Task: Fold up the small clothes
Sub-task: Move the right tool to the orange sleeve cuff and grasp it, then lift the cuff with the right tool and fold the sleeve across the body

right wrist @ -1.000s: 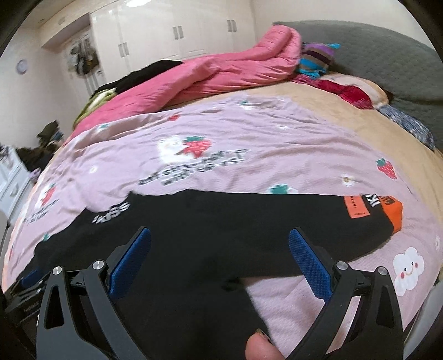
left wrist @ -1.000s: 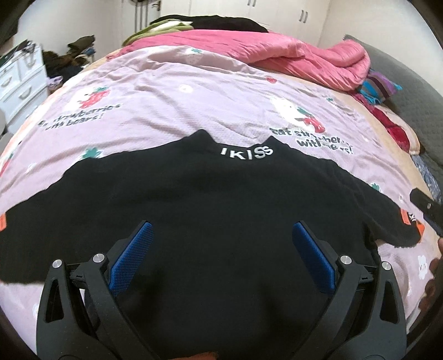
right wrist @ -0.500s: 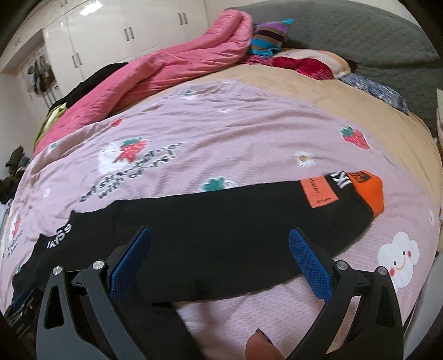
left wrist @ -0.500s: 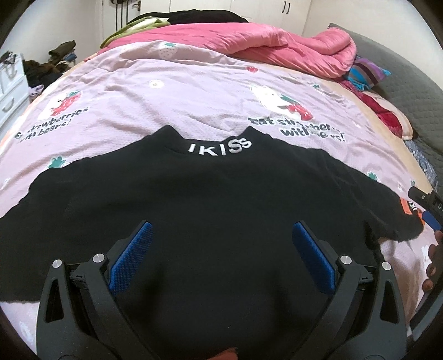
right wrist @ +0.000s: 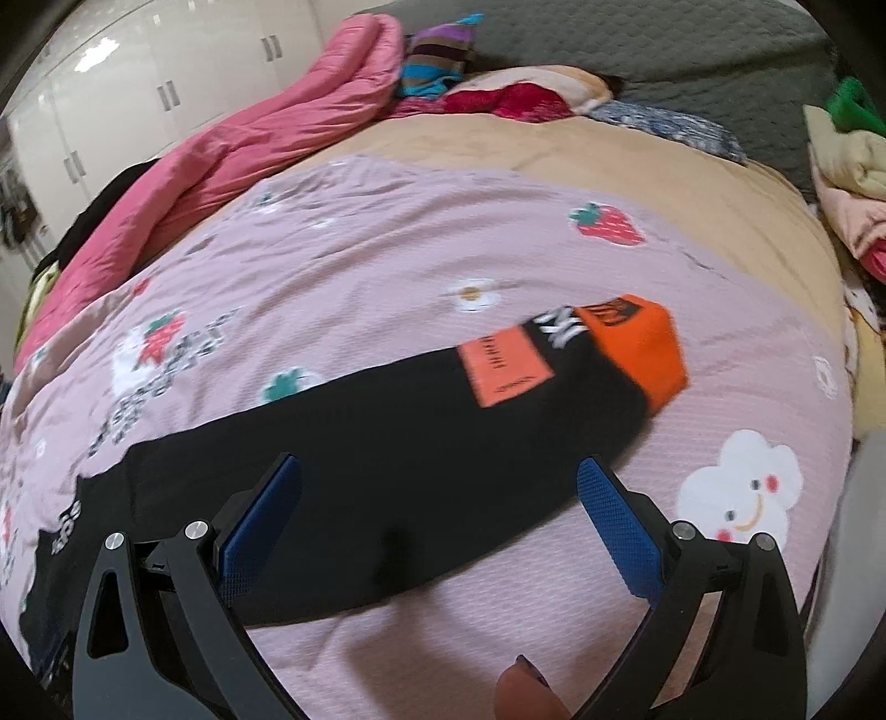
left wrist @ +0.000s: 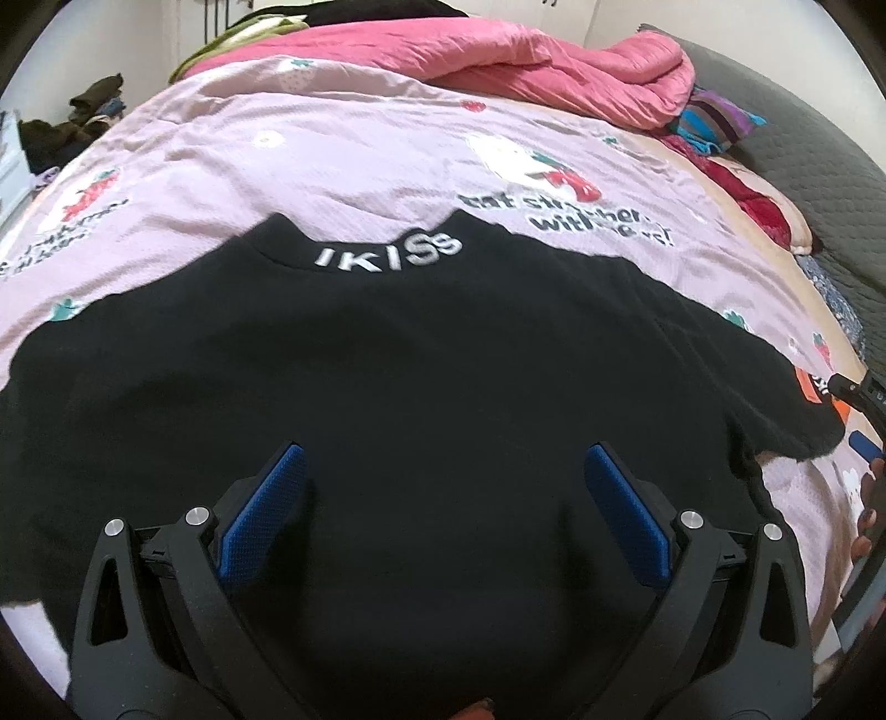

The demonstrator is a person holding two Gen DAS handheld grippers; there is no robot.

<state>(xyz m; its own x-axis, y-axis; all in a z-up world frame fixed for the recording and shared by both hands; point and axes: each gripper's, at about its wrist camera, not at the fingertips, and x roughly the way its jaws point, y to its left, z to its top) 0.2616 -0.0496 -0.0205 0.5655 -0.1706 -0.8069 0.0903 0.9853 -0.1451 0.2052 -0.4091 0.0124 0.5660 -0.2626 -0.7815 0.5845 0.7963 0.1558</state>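
A black sweatshirt (left wrist: 421, 376) with white "IKISS" lettering at its collar lies flat, back up, on the pink bedspread (left wrist: 343, 149). My left gripper (left wrist: 440, 471) hovers open over the lower middle of its body, nothing between the blue pads. The sweatshirt's right sleeve (right wrist: 443, 432) stretches out to the right and ends in an orange cuff (right wrist: 642, 349) with an orange patch beside it. My right gripper (right wrist: 437, 482) hangs open above the middle of that sleeve. The right gripper's tip (left wrist: 864, 399) also shows at the right rim of the left wrist view, near the cuff.
A rumpled pink duvet (left wrist: 531, 61) lies along the far side of the bed, with striped and red pillows (right wrist: 437, 66) by a grey headboard (right wrist: 664, 50). White wardrobes (right wrist: 138, 94) stand behind. Folded clothes (right wrist: 847, 166) are stacked at the right edge.
The right gripper has swung right along the sleeve toward the orange cuff, which now looks larger. The left gripper has crept forward and slightly left over the sweatshirt's body. Both stay open.
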